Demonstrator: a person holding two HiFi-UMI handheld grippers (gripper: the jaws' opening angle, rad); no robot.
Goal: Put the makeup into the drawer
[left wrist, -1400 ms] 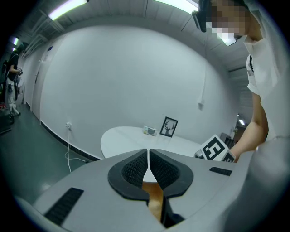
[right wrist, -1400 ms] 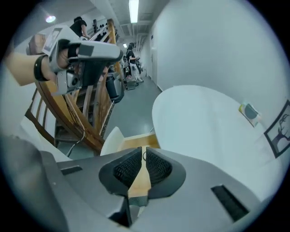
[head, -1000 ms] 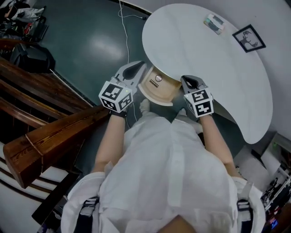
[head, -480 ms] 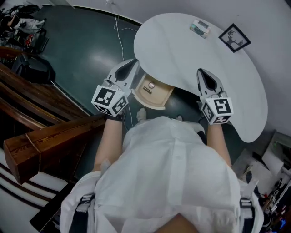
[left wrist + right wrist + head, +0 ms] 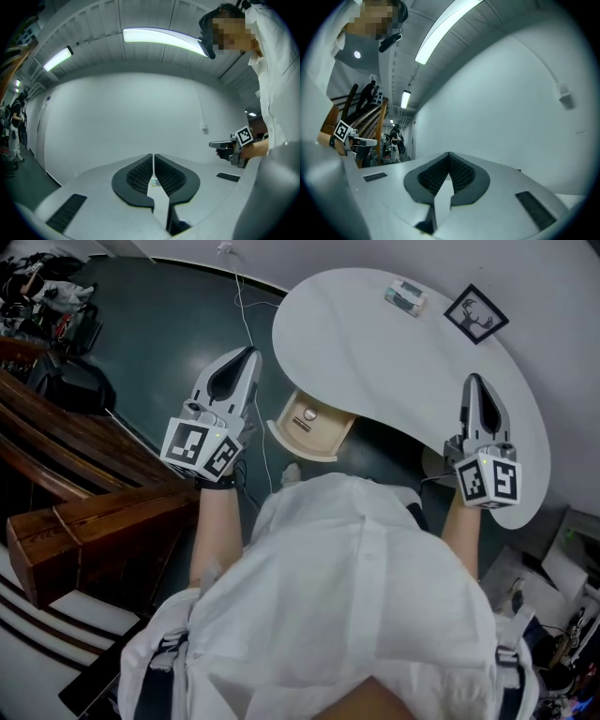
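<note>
A pale wooden drawer (image 5: 330,434) stands pulled out from under the near edge of the white table (image 5: 375,348). A small round item (image 5: 310,414) lies inside it. A greenish makeup box (image 5: 405,296) rests on the far part of the tabletop. My left gripper (image 5: 250,354) hangs shut and empty to the left of the drawer, beside the table's edge. My right gripper (image 5: 473,382) is shut and empty over the table's right end. In the left gripper view the jaws (image 5: 153,157) meet at the tips. The right gripper's jaws (image 5: 449,154) in its own view are also pressed together, holding nothing.
A small black picture frame (image 5: 475,315) lies on the table near the makeup box. Dark wooden beams (image 5: 103,521) run along the left. A white cable (image 5: 246,306) trails across the dark green floor. Cluttered gear (image 5: 56,296) sits at the far left.
Both grippers have lifted away from the drawer. The left went up and leftward; the right swung far to the right, over the table's end. The drawer stays pulled out.
</note>
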